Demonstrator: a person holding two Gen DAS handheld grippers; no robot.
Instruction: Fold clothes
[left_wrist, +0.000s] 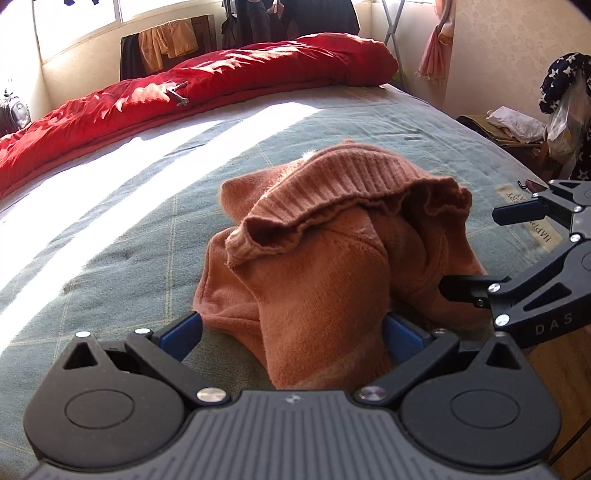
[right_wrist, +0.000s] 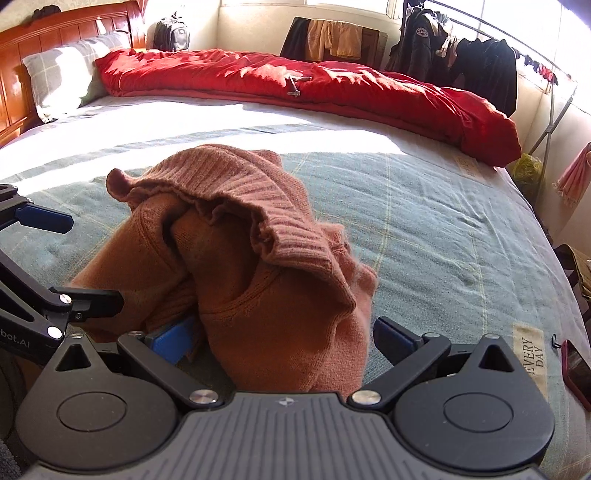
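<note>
A crumpled rust-orange knit sweater (left_wrist: 325, 251) lies in a heap on the grey-green bedspread (left_wrist: 110, 236), its ribbed hem on top. It also shows in the right wrist view (right_wrist: 258, 266). My left gripper (left_wrist: 291, 332) is open, with a fold of the sweater lying between its blue fingers. My right gripper (right_wrist: 284, 336) is open too, its fingers on either side of the sweater's near edge. The right gripper also shows at the right of the left wrist view (left_wrist: 480, 251), open beside the heap. The left gripper shows at the left of the right wrist view (right_wrist: 85, 258).
A red duvet (left_wrist: 207, 85) lies rolled along the far side of the bed. A pillow (right_wrist: 62, 70) and wooden headboard (right_wrist: 22, 74) stand at the far left. Clothes hang on a rack (right_wrist: 461, 48) by the window. A red phone (right_wrist: 576, 369) lies at the bed's right edge.
</note>
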